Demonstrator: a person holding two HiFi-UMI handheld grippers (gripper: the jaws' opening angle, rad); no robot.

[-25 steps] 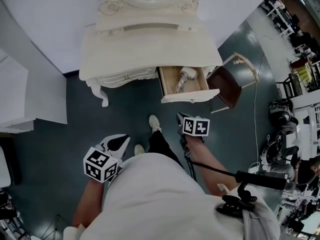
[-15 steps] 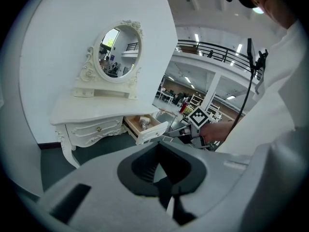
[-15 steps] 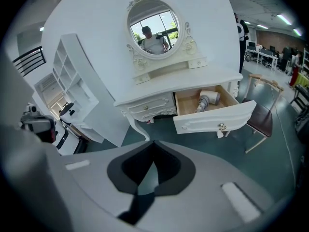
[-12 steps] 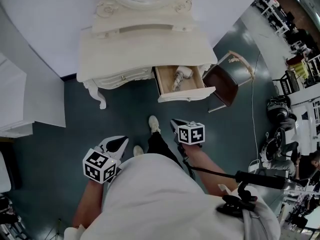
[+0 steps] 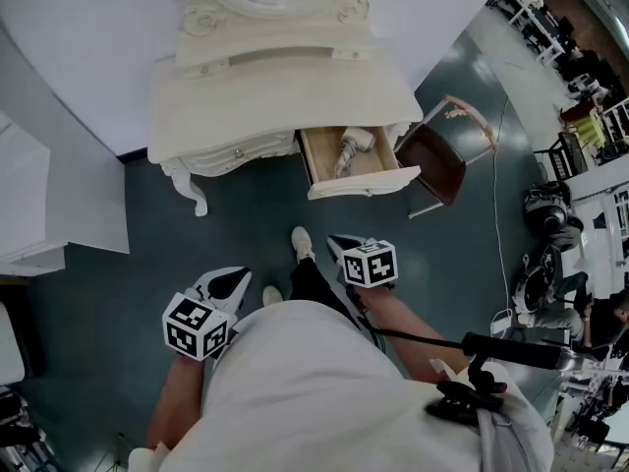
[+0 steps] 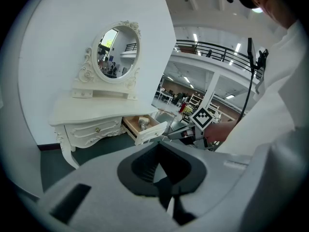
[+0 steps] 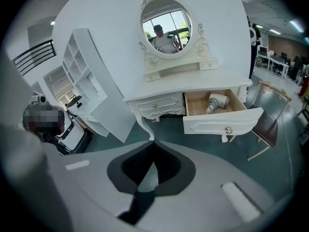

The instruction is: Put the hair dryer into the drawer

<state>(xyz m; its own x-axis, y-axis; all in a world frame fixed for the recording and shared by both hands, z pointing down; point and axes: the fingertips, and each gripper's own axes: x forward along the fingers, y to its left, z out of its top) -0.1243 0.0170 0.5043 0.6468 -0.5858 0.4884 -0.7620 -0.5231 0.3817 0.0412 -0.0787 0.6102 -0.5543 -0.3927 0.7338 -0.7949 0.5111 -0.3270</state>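
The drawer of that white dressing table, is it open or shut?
Open. The drawer stands pulled out from the dressing table, its wooden bottom showing, with the hair dryer lying inside.

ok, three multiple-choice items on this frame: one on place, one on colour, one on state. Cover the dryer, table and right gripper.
1. Where is the dryer?
A. on the table top
B. in the open drawer
C. in the right gripper

2. What colour is the table?
A. cream white
B. black
C. red

3. What state is the right gripper in?
A. wide open
B. shut on the dryer
C. shut, holding nothing

Answers:
1 B: the dryer lies on the wooden bottom of the pulled-out drawer.
2 A: the top, legs and drawer fronts are all cream white.
3 C: in the right gripper view the jaws meet at their tips with nothing between them, and the dryer is far off in the drawer.
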